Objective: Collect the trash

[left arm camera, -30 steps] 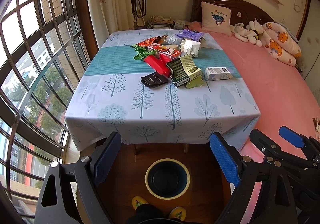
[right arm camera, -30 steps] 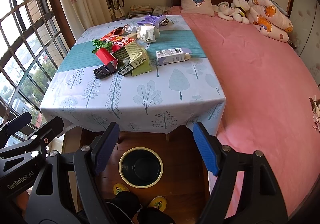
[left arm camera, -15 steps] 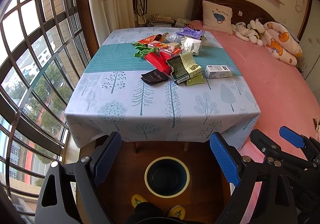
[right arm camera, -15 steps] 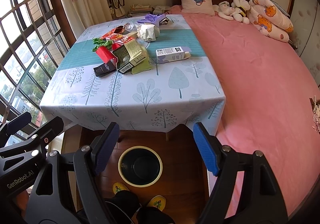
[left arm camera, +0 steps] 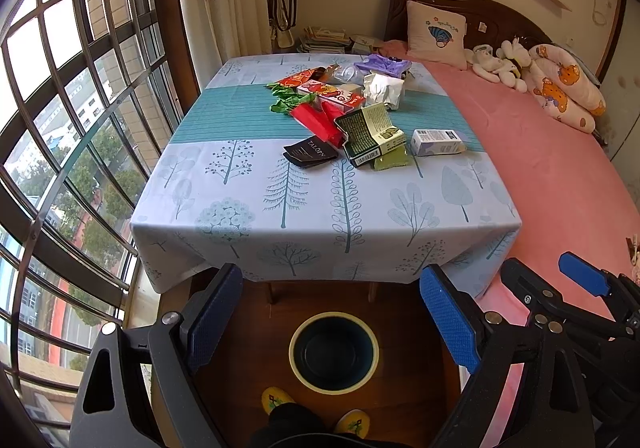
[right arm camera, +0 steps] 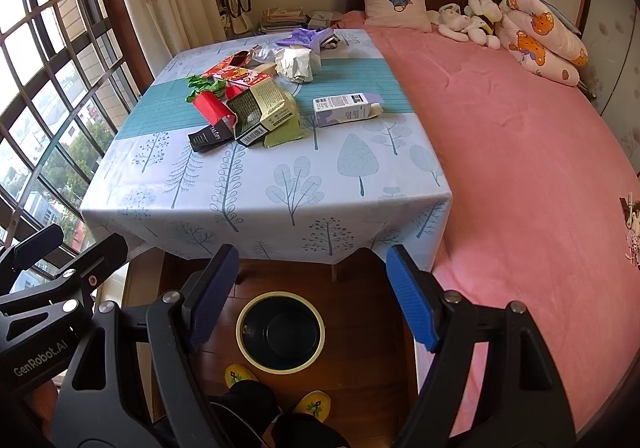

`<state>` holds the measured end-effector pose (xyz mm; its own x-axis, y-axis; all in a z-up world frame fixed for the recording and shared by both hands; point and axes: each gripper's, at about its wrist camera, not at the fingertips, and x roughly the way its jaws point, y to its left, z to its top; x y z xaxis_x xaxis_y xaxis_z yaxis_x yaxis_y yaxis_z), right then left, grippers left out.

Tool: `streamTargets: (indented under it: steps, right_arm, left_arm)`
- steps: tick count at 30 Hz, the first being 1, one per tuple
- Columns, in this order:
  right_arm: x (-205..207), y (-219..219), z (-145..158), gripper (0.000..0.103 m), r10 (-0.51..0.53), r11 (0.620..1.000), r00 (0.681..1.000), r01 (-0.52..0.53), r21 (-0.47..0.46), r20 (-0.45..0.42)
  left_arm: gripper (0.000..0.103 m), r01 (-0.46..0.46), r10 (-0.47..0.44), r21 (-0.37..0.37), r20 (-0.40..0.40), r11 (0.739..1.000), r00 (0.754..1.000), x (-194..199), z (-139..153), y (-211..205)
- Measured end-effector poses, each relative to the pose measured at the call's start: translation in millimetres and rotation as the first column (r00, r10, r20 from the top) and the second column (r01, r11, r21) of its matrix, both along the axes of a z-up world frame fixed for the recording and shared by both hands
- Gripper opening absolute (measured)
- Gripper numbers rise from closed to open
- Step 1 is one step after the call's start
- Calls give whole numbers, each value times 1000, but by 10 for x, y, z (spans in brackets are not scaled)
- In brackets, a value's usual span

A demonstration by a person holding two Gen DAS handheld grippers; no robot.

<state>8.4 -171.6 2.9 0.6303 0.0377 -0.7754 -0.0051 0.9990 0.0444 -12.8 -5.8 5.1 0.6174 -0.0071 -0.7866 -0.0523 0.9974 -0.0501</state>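
**Both grippers held wide apart above the bin, litter heaped on the table**

The left gripper (left arm camera: 332, 312) hangs over the wooden floor with its blue-padded jaws spread wide and nothing between them. The right gripper (right arm camera: 310, 296) is in the same state, jaws parted and empty, just to the right of the left one. Each shows at the edge of the other's camera view.

Between the spread fingers of both, a round waste bin (left arm camera: 334, 352) with a pale yellow rim and dark inside stands on the floor, just short of the near edge of the table. Two yellow slippers (right arm camera: 316, 404) of the person show at the bottom, just near of the bin.

The table (left arm camera: 248, 208) wears a pale cloth printed with trees and a teal band across its far half. The trash lies in a loose heap around that band, well apart from the bin and grippers: a black packet (left arm camera: 310, 152) nearest on the left, an opened dark green carton (left arm camera: 370, 134) beside it, a flat green sachet (left arm camera: 390, 160) partly under the carton, and a small white box (left arm camera: 438, 142) lying alone to the right. Farther back lie red wrappers (left arm camera: 320, 118), a crumpled green wrapper (left arm camera: 290, 102), a crumpled white paper (left arm camera: 382, 90) and a purple bag (left arm camera: 382, 64).

A bed with a pink cover (right arm camera: 520, 152) runs along the table's right side.
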Motion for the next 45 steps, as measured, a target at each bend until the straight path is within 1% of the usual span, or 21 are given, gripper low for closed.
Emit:
streamTargets:
  steps: [10, 15, 21, 29, 30, 33, 38, 41, 45]
  right_arm:
    - [10, 0, 7, 74, -1, 1000, 1000, 1, 0, 1]
    - [-65, 18, -37, 74, 0, 1000, 1000, 0, 3, 8]
    - [-67, 38, -20, 74, 4, 1000, 1000, -4, 8, 13]
    - [8, 50, 121, 74, 19, 1000, 999, -20, 16, 37]
    - [16, 56, 136, 74, 21, 1000, 999, -22, 15, 42]
    - [59, 71, 178, 74, 27, 1000, 998, -28, 14, 56]
    - [203, 106, 215, 74, 19, 1000, 998, -19, 9, 67]
    - [341, 120, 194, 74, -2, 1000, 999, 1, 18, 54]
    - [597, 182, 129, 74, -29, 999, 999, 28, 28, 30]
  left_arm:
    - [92, 2, -2, 0, 0, 1000, 1000, 13, 1, 11]
    - [92, 3, -3, 4, 6, 1000, 1000, -59, -23, 12]
    - [92, 2, -2, 3, 7, 1000, 1000, -53, -23, 16]
    - [92, -10, 10, 1, 30, 1000, 1000, -65, 167, 113]
    - [92, -10, 11, -1, 32, 1000, 999, -25, 253, 132]
    - [92, -9, 10, -15, 39, 1000, 999, 0, 321, 169]
    - [92, -35, 37, -31, 54, 999, 998, 159, 397, 312]
    - [92, -42, 44, -39, 35, 998, 998, 374, 388, 434]
    - [92, -42, 41, -53, -6, 998, 999, 772, 319, 656]
